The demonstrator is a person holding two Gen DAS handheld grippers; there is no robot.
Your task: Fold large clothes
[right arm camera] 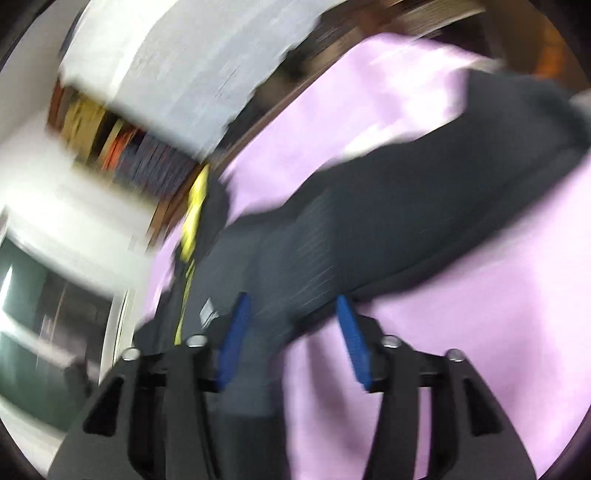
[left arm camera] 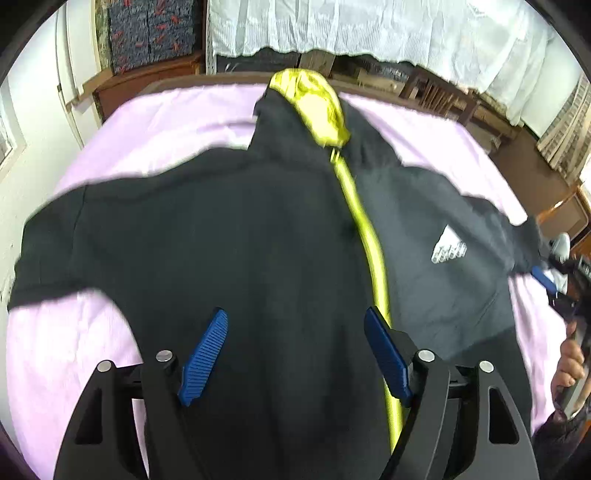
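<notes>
Both wrist views look steeply down, close, sharing the jacket [left arm camera: 258, 240].

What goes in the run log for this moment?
jacket: spread flat on pink sheet | left gripper: open above it | right gripper: open

a black hooded jacket [left arm camera: 236, 236] is lying on a pale lilac sheet [left arm camera: 155, 122], showing a neon yellow zip strip [left arm camera: 373, 251] down its middle, a shiny yellow hood lining [left arm camera: 317, 107] and a white triangular logo [left arm camera: 448, 245]. ribbed blue pads [left arm camera: 203, 356] are lining the black left gripper [left arm camera: 295, 354]. a white lace curtain [left arm camera: 369, 26] is hanging beyond the sheet's far edge.
</notes>
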